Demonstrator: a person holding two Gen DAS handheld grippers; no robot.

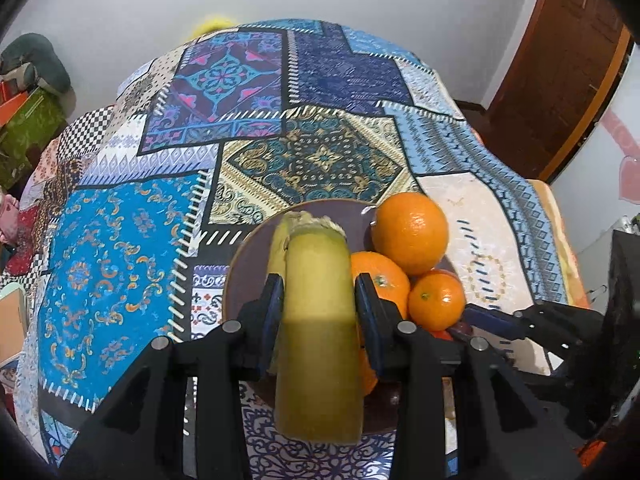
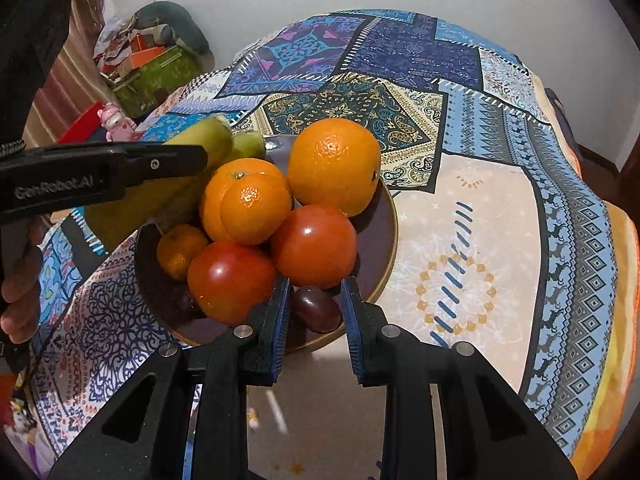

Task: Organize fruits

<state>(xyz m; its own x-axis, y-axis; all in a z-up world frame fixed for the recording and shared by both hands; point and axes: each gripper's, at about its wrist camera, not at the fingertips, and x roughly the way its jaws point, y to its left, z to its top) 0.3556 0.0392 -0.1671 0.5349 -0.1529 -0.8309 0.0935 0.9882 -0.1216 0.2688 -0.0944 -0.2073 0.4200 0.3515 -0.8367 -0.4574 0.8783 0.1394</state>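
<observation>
1. The left gripper (image 1: 320,300) is clamping a banana (image 1: 318,320) over the plate (image 2: 390,220).
2. The right gripper (image 2: 316,308) is standing parted around a dark grape (image 2: 316,308) at the plate's near edge.
3. Lowering the banana could be nudging the heap, sending the big orange (image 2: 334,166) rolling off.
4. Counted: two bananas, four oranges, two tomatoes (image 2: 314,246), one grape.

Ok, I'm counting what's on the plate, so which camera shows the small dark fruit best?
The right wrist view: the dark fruit lies unobstructed on the plate, just ahead of the right gripper. In the left wrist view only a dark sliver shows beside the oranges, too hidden to identify.
</observation>
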